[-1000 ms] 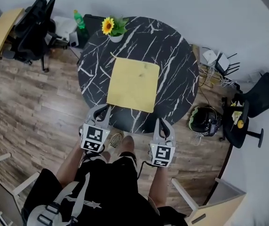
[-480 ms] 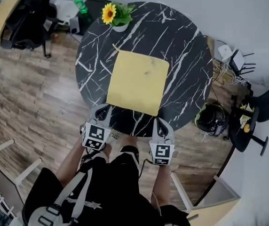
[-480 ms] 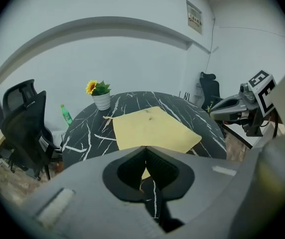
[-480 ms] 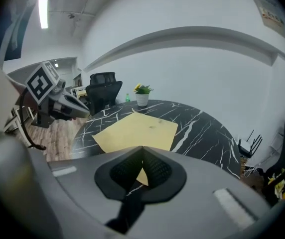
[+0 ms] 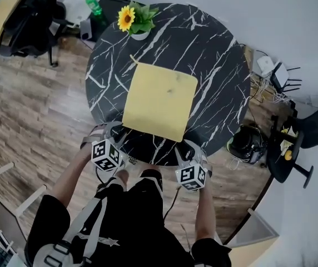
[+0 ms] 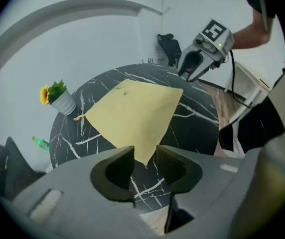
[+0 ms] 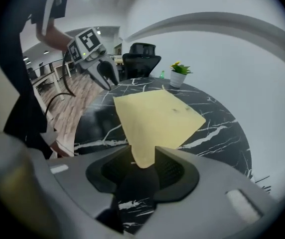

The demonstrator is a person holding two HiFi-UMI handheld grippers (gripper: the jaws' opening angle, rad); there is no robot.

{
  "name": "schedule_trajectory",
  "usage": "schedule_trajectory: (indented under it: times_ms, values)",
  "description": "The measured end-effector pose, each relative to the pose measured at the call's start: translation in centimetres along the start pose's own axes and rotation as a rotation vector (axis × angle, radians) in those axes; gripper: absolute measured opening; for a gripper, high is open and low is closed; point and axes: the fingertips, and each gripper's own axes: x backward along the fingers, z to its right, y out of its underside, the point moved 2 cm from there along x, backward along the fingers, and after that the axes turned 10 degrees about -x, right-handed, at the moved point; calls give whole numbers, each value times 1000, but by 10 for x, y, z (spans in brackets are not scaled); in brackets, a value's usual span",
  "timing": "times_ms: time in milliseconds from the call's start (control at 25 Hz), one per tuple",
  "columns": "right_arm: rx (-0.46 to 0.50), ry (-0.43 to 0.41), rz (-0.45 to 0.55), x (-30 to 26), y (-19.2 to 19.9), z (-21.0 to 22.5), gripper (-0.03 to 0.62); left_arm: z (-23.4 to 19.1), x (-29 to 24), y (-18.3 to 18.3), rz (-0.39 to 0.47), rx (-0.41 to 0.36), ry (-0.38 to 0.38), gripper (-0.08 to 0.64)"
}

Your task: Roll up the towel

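One yellow towel (image 5: 159, 102), one round black marble table (image 5: 217, 54), one potted sunflower (image 5: 132, 21) and one green bottle (image 5: 92, 3) are in view, plus two black office chairs (image 5: 28, 21) and two grippers: left gripper (image 6: 145, 158), right gripper (image 7: 143, 161).

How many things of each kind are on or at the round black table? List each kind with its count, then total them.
Yellow towel: 1
Potted sunflower: 1
Grippers: 2 (left gripper, right gripper); jaws of both just opened, a towel corner seen between each pair, not pinched
Total: 4
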Motion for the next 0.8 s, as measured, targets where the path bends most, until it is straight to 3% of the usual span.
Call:
schedule_trajectory:
  times_ms: [160,280,800]
  values:
    - [112,-93,-93,-12,17,-3,160,9,-14,9,-65,-118,109,169]
    - [142,-153,-121,-21,23,-7,160,14,-25,13,-85,-157,154,169]
    - [109,-266,-174,-42,31,3,150,11,-49,23,-133,-133,290,160]
